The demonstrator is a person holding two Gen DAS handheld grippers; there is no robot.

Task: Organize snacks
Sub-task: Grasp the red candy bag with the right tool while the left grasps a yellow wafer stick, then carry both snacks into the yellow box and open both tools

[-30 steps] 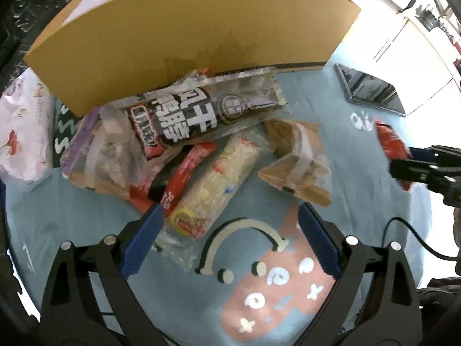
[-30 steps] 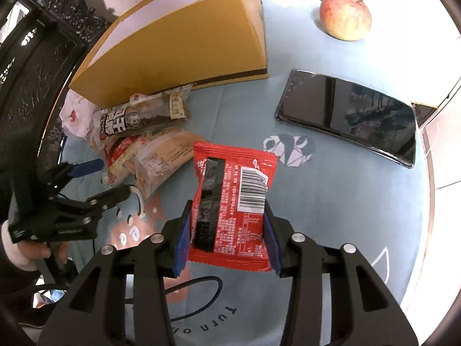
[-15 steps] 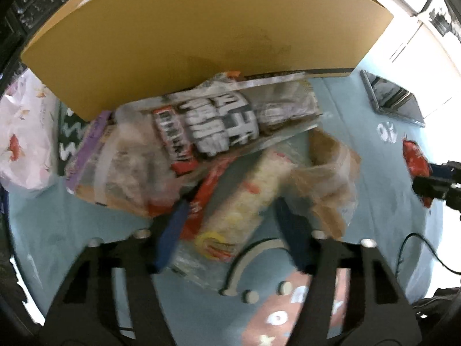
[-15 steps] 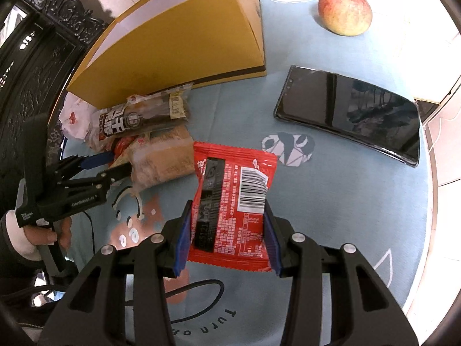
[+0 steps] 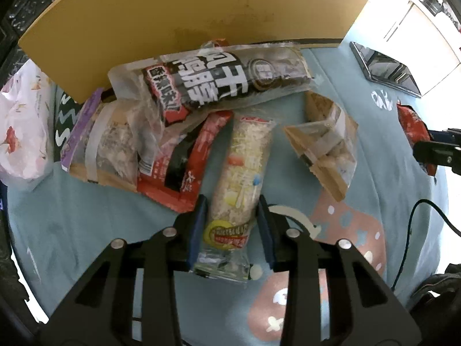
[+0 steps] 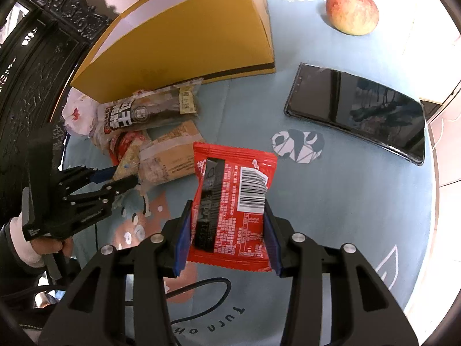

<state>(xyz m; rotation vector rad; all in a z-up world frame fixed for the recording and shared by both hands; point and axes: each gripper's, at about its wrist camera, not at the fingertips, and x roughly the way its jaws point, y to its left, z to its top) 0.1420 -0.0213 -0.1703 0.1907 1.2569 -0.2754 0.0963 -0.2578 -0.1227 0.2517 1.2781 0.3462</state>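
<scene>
While the left hand-held gripper (image 5: 232, 225) closes its jaws around the pale snack bar (image 5: 243, 173) just ahead, the right hand-held gripper (image 6: 227, 230) clamps the red packet (image 6: 233, 204).

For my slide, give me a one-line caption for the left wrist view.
Left tongs closing around a clear-wrapped snack bar lying on the blue cloth before a yellow box.

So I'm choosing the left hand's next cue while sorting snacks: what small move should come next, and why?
Probably finish the squeeze, then lift straight up. The left gripper is closing with the pale rice-cracker pack between its blue pads, and the pack still lies on the tablecloth beside the red packet. The right gripper already holds its red snack.
</scene>
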